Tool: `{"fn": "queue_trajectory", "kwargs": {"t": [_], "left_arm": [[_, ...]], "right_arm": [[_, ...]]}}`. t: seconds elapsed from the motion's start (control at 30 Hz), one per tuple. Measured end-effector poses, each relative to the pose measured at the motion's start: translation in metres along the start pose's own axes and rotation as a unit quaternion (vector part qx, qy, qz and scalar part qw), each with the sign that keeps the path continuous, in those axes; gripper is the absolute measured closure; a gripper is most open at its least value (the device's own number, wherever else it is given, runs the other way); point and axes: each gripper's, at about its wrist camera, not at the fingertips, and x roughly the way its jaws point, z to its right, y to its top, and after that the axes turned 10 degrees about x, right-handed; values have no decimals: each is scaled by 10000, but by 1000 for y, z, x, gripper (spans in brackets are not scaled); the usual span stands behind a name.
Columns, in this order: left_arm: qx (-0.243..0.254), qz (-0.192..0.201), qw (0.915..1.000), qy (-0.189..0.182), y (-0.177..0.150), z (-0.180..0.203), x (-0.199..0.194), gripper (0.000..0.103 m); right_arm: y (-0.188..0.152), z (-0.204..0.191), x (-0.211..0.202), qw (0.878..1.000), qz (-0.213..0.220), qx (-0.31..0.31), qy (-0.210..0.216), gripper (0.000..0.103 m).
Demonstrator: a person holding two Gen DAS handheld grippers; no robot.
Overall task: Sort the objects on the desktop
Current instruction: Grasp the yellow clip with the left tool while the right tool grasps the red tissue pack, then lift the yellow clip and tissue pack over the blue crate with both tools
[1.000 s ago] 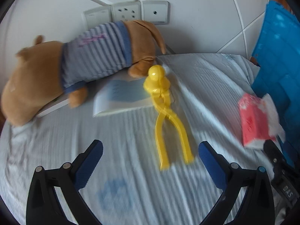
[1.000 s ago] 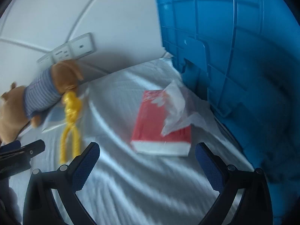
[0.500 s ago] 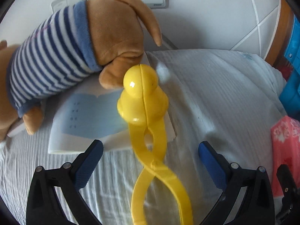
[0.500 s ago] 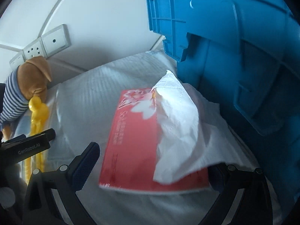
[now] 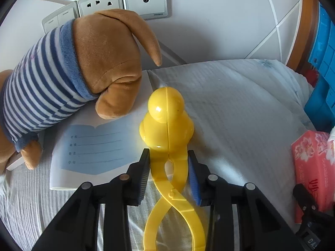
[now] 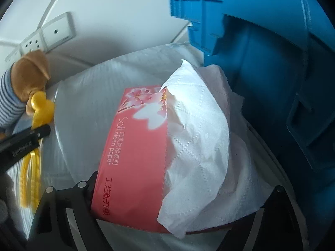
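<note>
The left gripper (image 5: 168,167) has its two fingers pressed against either side of the yellow duck-shaped snowball tongs (image 5: 167,125), clamping the neck just below the duck body, above the crossing of the two handles; the handles run back between the gripper's black arms towards the camera. The tongs lie on a white ribbed cloth (image 5: 240,104) that covers the surface, with the duck's head partly over the corner of a white and blue notebook (image 5: 94,146). A brown plush dog in a blue striped jumper (image 5: 79,67) lies on the far part of the notebook, its muzzle just beside the duck's head, under a row of wall sockets (image 5: 144,0). In the right wrist view the right gripper (image 6: 178,198) straddles a pink tissue pack (image 6: 134,156) with a white tissue (image 6: 196,136) spilling out of its top; the left finger (image 6: 88,186) touches the pack's near left edge, while the right finger is hidden behind the tissue, so I cannot tell whether the pack is gripped. The pack lies on the cloth just beside a blue plastic crate (image 6: 272,52), which stands to its right
</note>
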Motion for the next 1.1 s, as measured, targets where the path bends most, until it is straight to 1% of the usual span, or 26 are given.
{"fn": "queue_trajectory", "kwargs": {"t": [0.03, 0.1, 0.17, 0.27, 0.37, 0.53, 0.73, 0.83, 0.97, 1.1], "left_arm": [[-44, 4, 10000, 21, 0, -2, 0, 69], [-104, 33, 9999, 38, 2, -6, 2, 65], [-70, 82, 9999, 19, 3, -7, 4, 65], [13, 96, 10000, -5, 2, -5, 2, 70], [-18, 44, 9999, -94, -4, -7, -9, 71], [-20, 31, 9999, -93, -21, -6, -46, 70], [-120, 21, 9998, -145, -50, -8, -102, 71], [-134, 70, 9998, -97, -61, -10, -132, 71], [-178, 177, 9997, -51, -67, -10, -168, 71], [-238, 311, 9992, -58, -71, -9, -205, 71]], "right_arm": [[-1, 1, -1, 10000, -7, -14, 22, 15], [-1, 1, -2, 10000, -15, -8, 32, 15], [-2, 1, -2, 10000, -18, -8, 47, 15], [-4, -3, -4, 9997, -26, -238, 17, 16], [-4, -3, -6, 9994, -26, -337, 72, 17], [-10, -7, -21, 9989, -47, -391, 262, 18], [-12, -18, -69, 9971, 152, -485, 561, 18], [-13, -24, -93, 9957, 251, -532, 711, 18], [-14, -31, -125, 9934, 386, -597, 905, 18], [-15, -33, -170, 9906, 556, -693, 1037, 18]]}}
